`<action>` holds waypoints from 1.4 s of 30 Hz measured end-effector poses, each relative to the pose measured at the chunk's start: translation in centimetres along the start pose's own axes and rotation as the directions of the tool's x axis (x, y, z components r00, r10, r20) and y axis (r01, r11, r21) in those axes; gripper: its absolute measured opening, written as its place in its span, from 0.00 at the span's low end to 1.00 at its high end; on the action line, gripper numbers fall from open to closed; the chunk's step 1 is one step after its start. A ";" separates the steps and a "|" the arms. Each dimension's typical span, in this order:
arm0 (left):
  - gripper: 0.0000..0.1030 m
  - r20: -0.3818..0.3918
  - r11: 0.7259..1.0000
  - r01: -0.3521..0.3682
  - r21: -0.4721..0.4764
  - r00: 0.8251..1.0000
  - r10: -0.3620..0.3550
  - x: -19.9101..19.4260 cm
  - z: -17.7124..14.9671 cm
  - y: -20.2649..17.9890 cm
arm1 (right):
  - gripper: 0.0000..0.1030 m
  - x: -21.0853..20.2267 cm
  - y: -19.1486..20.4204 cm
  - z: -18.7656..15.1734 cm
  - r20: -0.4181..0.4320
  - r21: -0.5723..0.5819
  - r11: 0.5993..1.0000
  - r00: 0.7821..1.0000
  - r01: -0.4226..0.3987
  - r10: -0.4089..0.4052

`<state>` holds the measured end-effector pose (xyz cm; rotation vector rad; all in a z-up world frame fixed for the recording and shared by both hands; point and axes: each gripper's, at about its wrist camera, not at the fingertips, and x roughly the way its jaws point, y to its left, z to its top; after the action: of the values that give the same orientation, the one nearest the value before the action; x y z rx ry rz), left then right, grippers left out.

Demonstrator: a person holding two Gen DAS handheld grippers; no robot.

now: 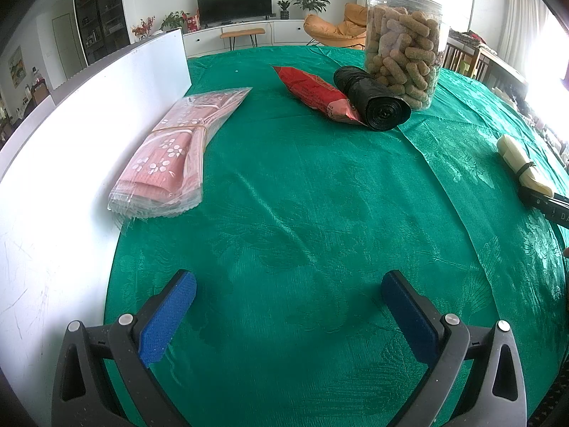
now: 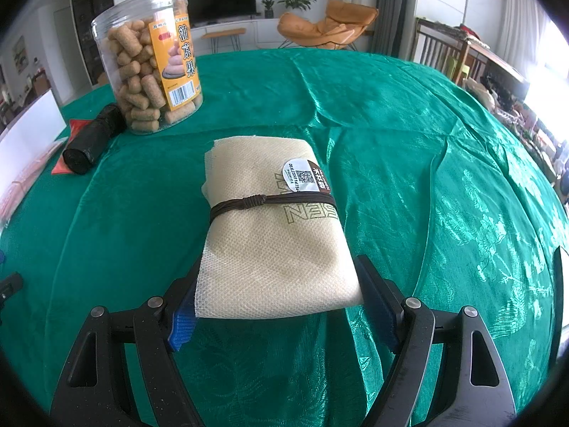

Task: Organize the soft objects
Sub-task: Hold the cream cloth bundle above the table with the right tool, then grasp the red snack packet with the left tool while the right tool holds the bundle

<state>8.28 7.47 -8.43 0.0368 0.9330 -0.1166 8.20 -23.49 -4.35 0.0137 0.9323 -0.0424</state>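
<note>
While your right gripper [image 2: 277, 306] pointed down at the green patterned tablecloth [image 2: 409, 163], the folded cream mesh cloth bundle tied with a dark brown cord [image 2: 274, 220] lay with its near end between the blue-padded fingers [image 2: 181, 323]. You had the jaws spread wide, one finger at each side edge of the bundle; the pads sat right at those edges, but you could not tell from that view whether they pressed on the cloth or merely flanked it. The rest of the bundle stretched away ahead of the fingers, its white and brown sticker [image 2: 306, 176] beyond the cord.

Your left gripper [image 1: 288, 302] stood wide open with nothing between its blue pads [image 1: 167, 320], only bare tablecloth. Ahead and to its left lay the clear plastic packet of pink flowered fabric [image 1: 174, 156], beside the white board [image 1: 71, 135]. Farther ahead and slightly right sat the red foil snack bag [image 1: 313, 92], touching the black roll of plastic bags [image 1: 377, 101], which lay against the clear plastic jar of tan snack sticks [image 1: 402, 46].

Only the left wrist view showed you the pink packet whole and the red bag's full length; at its far right edge it also caught the cream bundle from the side. Only the right wrist view showed the jar's orange label [image 2: 176, 64] and the bundle's printed lettering.
</note>
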 end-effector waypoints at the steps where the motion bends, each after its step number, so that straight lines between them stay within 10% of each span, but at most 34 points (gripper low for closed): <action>1: 1.00 0.000 1.000 0.000 0.000 1.000 0.000 0.0 0.0 0.0 | 0.79 0.0 0.0 0.0 0.000 0.000 1.000 1.000 0.000 0.000; 8: 1.00 -0.021 0.995 0.059 -0.076 0.998 -0.060 -0.7 2.3 1.0 | 0.79 0.0 0.1 0.3 0.000 0.000 1.000 1.000 -0.001 0.001; 15: 1.00 0.073 0.942 0.188 -0.279 0.982 -0.174 0.6 11.3 3.6 | 0.79 0.0 0.1 0.3 -0.001 0.000 1.000 1.000 -0.001 0.001; 20: 0.81 -0.001 0.923 0.158 -0.352 0.986 -0.169 6.0 15.4 2.4 | 0.79 -0.1 0.0 0.2 -0.001 0.001 1.000 1.000 -0.001 0.001; 26: 0.67 -0.064 0.965 0.003 -0.261 0.998 -0.020 10.3 16.7 -0.1 | 0.79 -0.1 0.0 0.3 -0.001 0.001 1.000 1.000 -0.001 0.001; 29: 0.24 -0.056 0.986 -0.019 -0.167 0.998 0.010 10.0 16.5 -1.2 | 0.79 -0.1 0.1 0.3 -0.001 0.001 1.000 1.000 -0.001 0.001; 42: 0.19 -0.066 0.986 0.151 -0.073 0.986 -0.155 -3.5 4.4 -0.8 | 0.79 -0.1 0.1 0.3 -0.001 0.001 1.000 1.000 -0.001 0.001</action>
<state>9.61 6.59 -2.96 -0.0944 1.0100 -0.2272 8.39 -23.40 -4.13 0.0148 0.9331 -0.0420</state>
